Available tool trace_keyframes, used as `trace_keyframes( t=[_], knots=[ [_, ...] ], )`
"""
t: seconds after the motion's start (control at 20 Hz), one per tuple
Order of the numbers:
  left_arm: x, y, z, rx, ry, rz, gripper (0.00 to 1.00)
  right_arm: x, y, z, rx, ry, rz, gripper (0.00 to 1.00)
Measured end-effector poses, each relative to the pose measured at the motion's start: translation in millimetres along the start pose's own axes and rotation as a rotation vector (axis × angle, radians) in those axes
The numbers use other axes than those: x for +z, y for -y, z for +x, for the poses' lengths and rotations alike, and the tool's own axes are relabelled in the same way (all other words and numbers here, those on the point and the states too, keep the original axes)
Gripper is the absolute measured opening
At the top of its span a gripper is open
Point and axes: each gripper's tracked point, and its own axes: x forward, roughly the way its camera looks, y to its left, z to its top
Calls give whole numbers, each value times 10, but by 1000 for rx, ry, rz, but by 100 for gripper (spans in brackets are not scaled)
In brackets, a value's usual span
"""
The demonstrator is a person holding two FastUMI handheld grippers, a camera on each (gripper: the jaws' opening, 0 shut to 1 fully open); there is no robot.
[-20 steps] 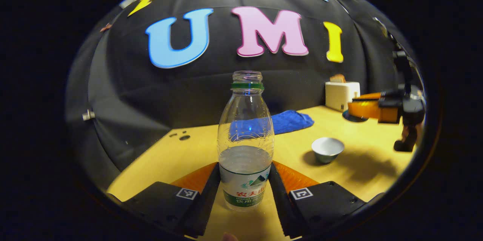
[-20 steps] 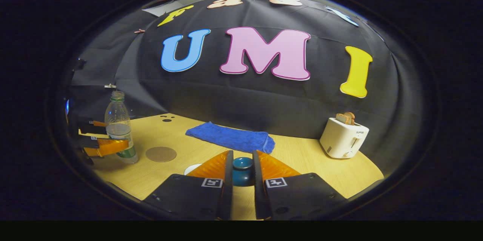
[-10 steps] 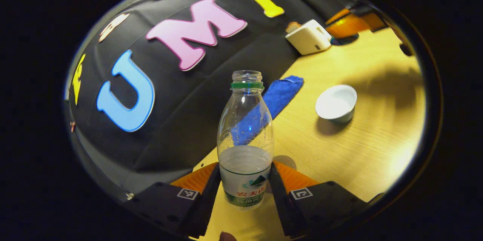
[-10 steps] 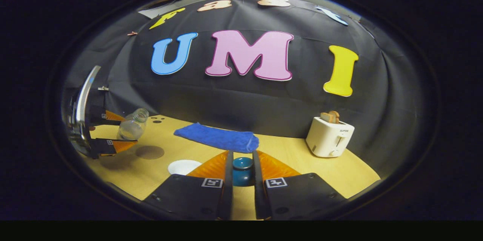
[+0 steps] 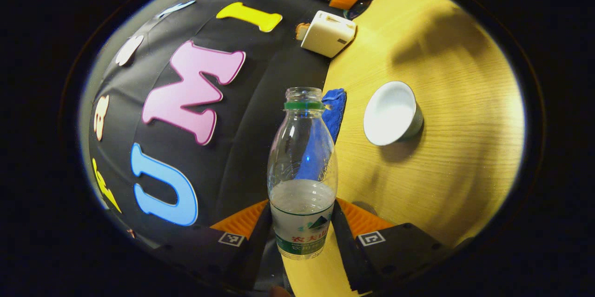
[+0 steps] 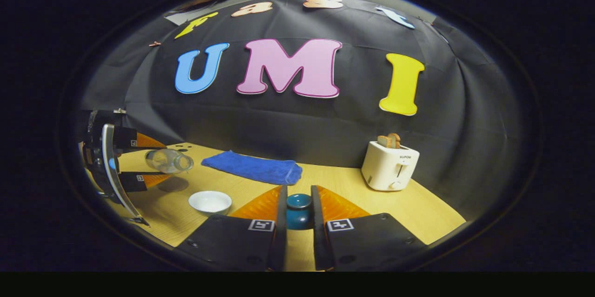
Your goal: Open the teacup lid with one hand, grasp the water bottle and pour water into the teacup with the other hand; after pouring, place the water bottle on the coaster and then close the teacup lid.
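Tilting had progressed since the earlier frames: the bottle (image 5: 302,171), upright a second before, lay near horizontal in the right gripper view, its open mouth aimed toward the teacup (image 5: 392,112). Left tongs (image 5: 302,236) were clamped on the bottle's labelled lower body, low enough to leave the neck free for pouring. Water still sat in the lower part of the bottle; none was seen leaving the mouth, and the mouth appeared short of the cup rim, so the pour was judged about to begin. The cup stood open on the bench (image 5: 455,157), white inside. Right tongs (image 6: 297,213) were clamped on the blue lid (image 6: 298,209), held aside and clear of the cup to keep it open. The coaster (image 6: 172,184) lay below the bottle, awaiting it. A blue cloth (image 6: 253,168) and toaster (image 6: 389,166) stood behind.
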Motion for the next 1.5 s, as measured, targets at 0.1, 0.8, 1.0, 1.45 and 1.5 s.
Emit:
trace_keyframes(
  t=[0.1, 0.8, 1.0, 1.45, 1.5],
  knots=[
    [60, -6, 58, 9, 7, 61, 73, -1, 48, -10, -9, 2, 2, 21],
    [20, -154, 245, 86, 34, 358, 73, 0, 136, -40, -19, 10, 9, 26],
    [0, -166, 276, 99, 49, 411, 73, -3, 129, -44, -17, 11, 3, 26],
    [-28, -145, 320, 110, 59, 474, 73, -17, 102, -46, -10, 4, -1, 26],
    [-38, -159, 318, 111, 59, 477, 73, -16, 97, -48, -9, 3, -1, 26]
  ],
)
